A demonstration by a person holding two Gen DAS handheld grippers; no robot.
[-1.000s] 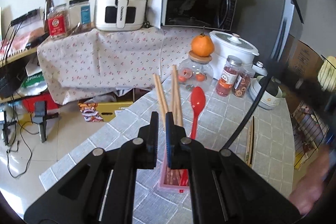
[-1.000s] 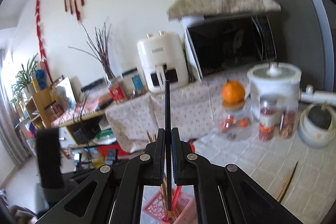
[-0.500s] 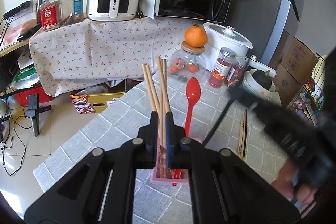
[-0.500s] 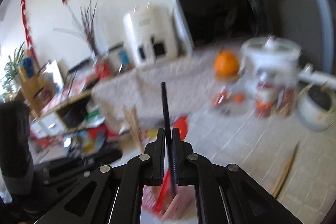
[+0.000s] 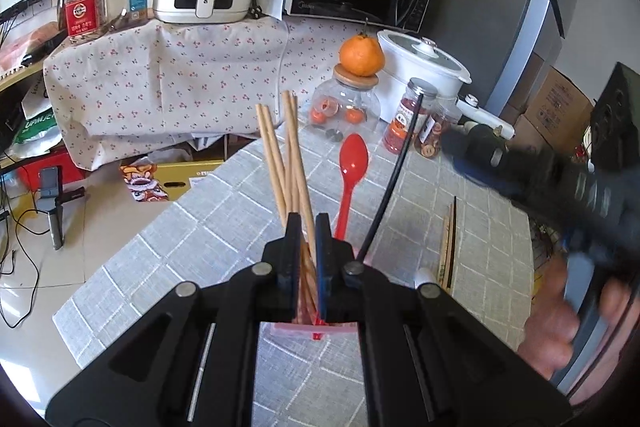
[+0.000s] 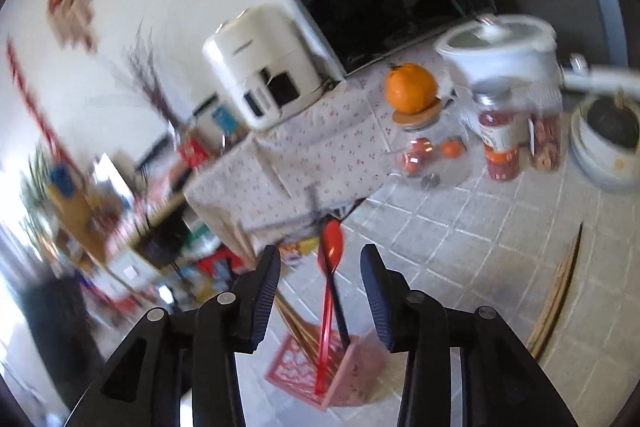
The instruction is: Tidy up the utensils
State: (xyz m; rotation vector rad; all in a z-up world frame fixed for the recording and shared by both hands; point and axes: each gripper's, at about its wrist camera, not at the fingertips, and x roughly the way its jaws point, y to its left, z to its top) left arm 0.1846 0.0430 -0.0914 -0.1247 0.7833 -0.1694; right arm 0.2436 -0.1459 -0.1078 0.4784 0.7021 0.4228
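**Black chopstick let go into the pink holder**

While your left gripper (image 5: 307, 227) sat nearly closed over the near rim of the pink holder (image 6: 352, 383), its jaws had only a thin slit between them, and you could not tell from the left wrist view whether they pinched that rim or merely hung above it. Your right gripper (image 6: 320, 267) had just been opening; its jaws stood apart with the black chopstick (image 5: 390, 179) and the red spoon (image 6: 331, 267) rising between them, and neither pad touched either one. That chopstick leaned to the right out of the holder, its lower end down inside. Beside it, the wooden chopsticks (image 5: 286, 163) stood bunched at the holder's left side, and the spoon stood bowl-up in the middle. More chopsticks (image 5: 448, 247) lay flat on the grey checked tablecloth (image 5: 200, 247), well to the right of the holder. Your right hand (image 5: 560, 315) showed blurred at the right edge of the left wrist view. At the table's far end stood a glass jar (image 5: 348, 107) with an orange (image 5: 361, 55) on its lid.
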